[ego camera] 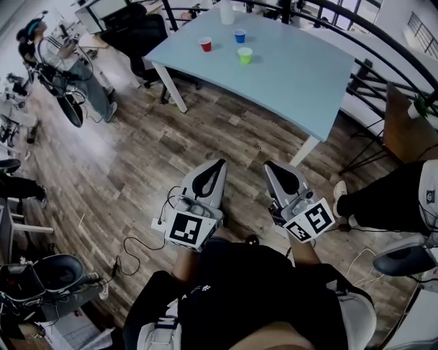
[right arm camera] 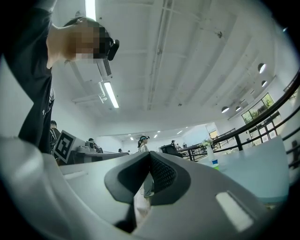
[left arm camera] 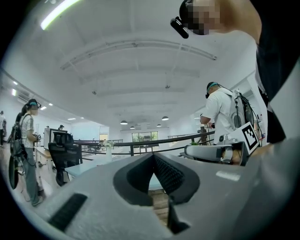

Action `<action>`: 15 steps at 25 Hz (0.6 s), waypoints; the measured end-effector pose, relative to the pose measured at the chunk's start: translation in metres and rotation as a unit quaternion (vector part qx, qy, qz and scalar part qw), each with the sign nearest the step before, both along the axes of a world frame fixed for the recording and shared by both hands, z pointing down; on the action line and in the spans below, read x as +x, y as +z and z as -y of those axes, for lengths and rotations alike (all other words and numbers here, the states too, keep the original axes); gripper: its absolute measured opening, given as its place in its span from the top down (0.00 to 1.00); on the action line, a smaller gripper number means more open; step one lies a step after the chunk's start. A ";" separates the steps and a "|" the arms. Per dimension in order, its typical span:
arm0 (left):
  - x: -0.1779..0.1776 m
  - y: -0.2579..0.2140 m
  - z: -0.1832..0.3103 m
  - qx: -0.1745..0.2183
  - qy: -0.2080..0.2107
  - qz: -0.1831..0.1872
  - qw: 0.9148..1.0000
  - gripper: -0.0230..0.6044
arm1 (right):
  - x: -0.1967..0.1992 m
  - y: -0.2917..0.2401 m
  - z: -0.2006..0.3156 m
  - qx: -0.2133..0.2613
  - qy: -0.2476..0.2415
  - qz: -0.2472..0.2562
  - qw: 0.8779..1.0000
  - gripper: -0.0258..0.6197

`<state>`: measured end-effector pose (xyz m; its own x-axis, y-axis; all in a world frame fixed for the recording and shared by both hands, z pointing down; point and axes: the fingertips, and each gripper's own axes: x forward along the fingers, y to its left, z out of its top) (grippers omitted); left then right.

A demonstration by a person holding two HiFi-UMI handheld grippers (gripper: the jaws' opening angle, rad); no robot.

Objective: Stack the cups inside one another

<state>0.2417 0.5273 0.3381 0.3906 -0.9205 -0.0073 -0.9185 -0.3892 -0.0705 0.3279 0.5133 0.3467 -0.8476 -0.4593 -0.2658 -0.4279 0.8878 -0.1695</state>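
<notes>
Left gripper (ego camera: 220,164) and right gripper (ego camera: 269,165): both clenched, pads together, nothing between them; I hold them side by side over the wood floor (ego camera: 137,157), well short of the table's (ego camera: 294,82) near edge. Red cup (ego camera: 205,44): upright, closest to the table's left edge. Blue cup (ego camera: 239,35): upright, nearest the far edge, close to a white bottle (ego camera: 226,10). Green cup (ego camera: 245,55): upright, just inward of the other two. All three stand apart, none nested, so I judge the stacking not yet begun. Surroundings: office chair (ego camera: 140,34) off the far left corner; a person (ego camera: 61,61) standing well to the left. Hazards, as I judge them: arriving with the jaws unopened would shove a light cup over or off the left edge; a squeeze too hard could crumple a rim; reaching for the blue cup risks toppling the bottle.
</notes>
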 end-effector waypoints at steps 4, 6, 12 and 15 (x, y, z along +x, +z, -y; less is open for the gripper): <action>-0.002 -0.001 0.024 0.006 0.020 0.002 1.000 0.99 | -0.004 0.000 0.021 0.004 0.016 -0.003 1.000 0.96; -0.008 -0.001 0.033 0.009 0.025 -0.002 1.000 0.99 | -0.009 0.002 0.031 0.001 0.023 -0.003 1.000 0.96; -0.036 0.002 0.062 0.001 0.028 -0.009 1.000 0.99 | -0.029 0.000 0.059 -0.001 0.036 -0.005 0.999 0.96; -0.047 0.003 0.076 0.001 0.030 -0.009 0.999 0.99 | -0.041 0.002 0.072 -0.005 0.035 -0.010 0.999 0.96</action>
<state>0.1947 0.4509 0.3408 0.4457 -0.8950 -0.0156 -0.8942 -0.4443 -0.0550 0.2866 0.4412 0.3491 -0.8190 -0.5196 -0.2435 -0.4918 0.8542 -0.1685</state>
